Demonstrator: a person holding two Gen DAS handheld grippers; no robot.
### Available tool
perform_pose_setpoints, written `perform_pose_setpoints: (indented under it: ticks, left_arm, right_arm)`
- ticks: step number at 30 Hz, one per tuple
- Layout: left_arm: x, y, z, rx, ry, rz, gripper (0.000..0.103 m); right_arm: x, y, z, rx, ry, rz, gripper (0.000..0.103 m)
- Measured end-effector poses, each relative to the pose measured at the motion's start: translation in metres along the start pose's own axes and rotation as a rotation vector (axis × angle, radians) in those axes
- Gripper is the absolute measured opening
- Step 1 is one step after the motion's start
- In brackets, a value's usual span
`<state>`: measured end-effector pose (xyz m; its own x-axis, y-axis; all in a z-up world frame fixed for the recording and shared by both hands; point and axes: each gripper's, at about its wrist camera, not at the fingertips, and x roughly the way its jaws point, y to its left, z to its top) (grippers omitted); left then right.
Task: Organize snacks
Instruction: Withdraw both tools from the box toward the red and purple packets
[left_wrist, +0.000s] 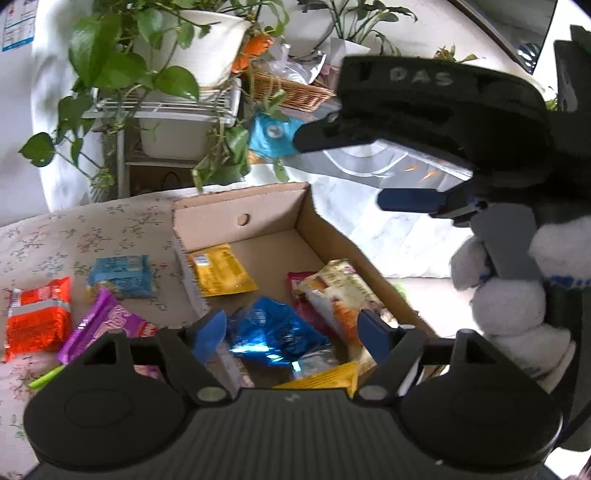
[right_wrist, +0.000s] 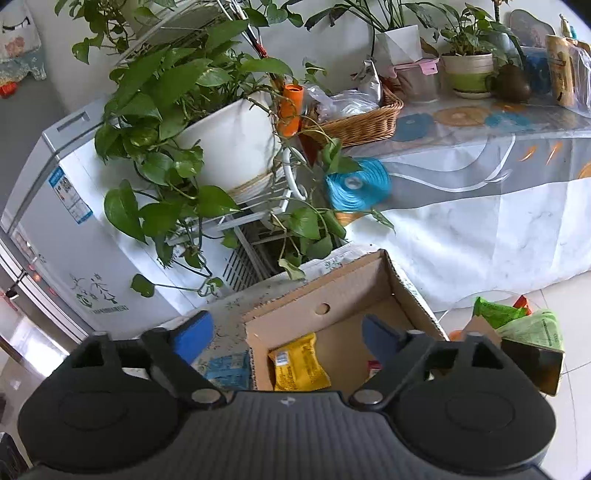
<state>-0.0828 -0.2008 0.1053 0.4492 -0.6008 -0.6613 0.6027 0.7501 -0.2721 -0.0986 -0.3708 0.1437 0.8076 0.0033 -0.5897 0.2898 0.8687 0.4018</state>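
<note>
An open cardboard box stands on a floral cloth and holds several snack packets: a yellow one, a red one, a beige-orange one and a crumpled blue foil one. My left gripper is open low over the box, and the blue foil packet lies between its fingers, not pinched. Left of the box lie a light blue packet, an orange-red packet and a purple packet. My right gripper is open and empty above the box's far left corner, near the yellow packet.
A gloved hand holds the right gripper. Behind the box stand a large potted plant on a white rack, a freezer, and a clothed table bearing a wicker basket. Green bags lie on the floor.
</note>
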Motion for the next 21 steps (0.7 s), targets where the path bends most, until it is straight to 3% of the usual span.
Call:
perform_pose_setpoints:
  ticks: [9, 21]
  left_arm:
    - [-0.018, 0.039, 0.000, -0.057, 0.006, 0.033, 0.080]
    - [-0.048, 0.108, 0.004, -0.141, -0.038, 0.133, 0.081]
  right_arm:
    - [0.006, 0.016, -0.003, -0.039, 0.014, 0.048, 0.097]
    - [0.017, 0.053, -0.015, -0.148, 0.026, 0.083, 0.100]
